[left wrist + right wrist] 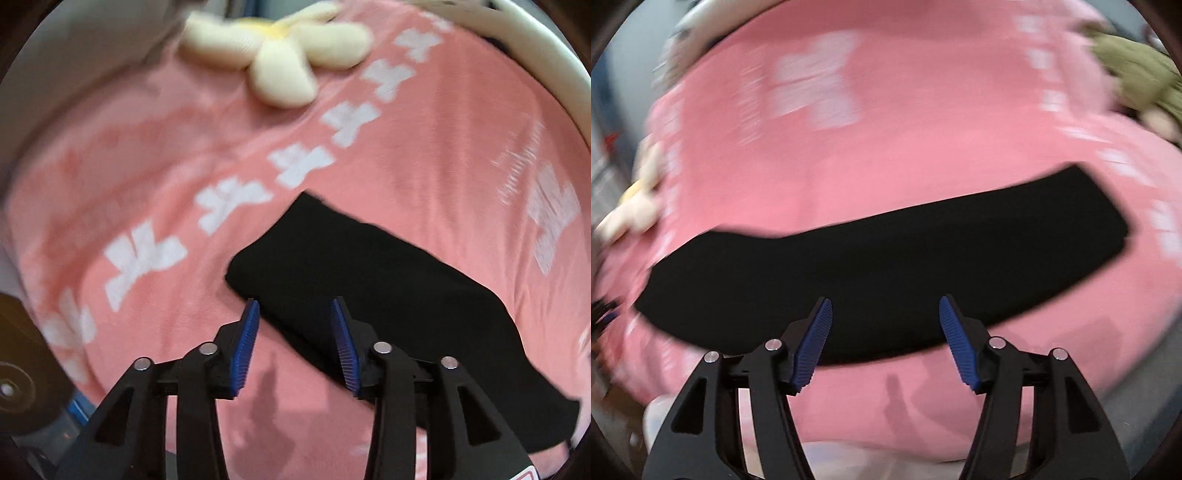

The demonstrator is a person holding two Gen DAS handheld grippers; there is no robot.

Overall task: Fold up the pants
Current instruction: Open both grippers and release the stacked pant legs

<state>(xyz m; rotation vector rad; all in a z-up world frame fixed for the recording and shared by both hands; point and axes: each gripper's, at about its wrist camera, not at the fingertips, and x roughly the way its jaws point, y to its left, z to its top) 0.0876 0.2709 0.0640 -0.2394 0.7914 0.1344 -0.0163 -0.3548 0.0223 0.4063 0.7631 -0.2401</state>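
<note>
The black pants (369, 273) lie flat as a long folded strip on a pink blanket (184, 184). In the left wrist view the strip runs from centre to lower right. My left gripper (295, 306) is open and empty, just above the strip's near left end. In the right wrist view the pants (886, 258) stretch across the frame from left to right. My right gripper (885, 304) is open and empty, over the middle of the strip's near edge. Both views are motion-blurred.
A cream flower-shaped plush (280, 48) lies on the blanket at the far side; it also shows at the left edge of the right wrist view (631, 214). A green plush (1137, 74) sits at the far right. A white curved rim (546, 62) borders the blanket.
</note>
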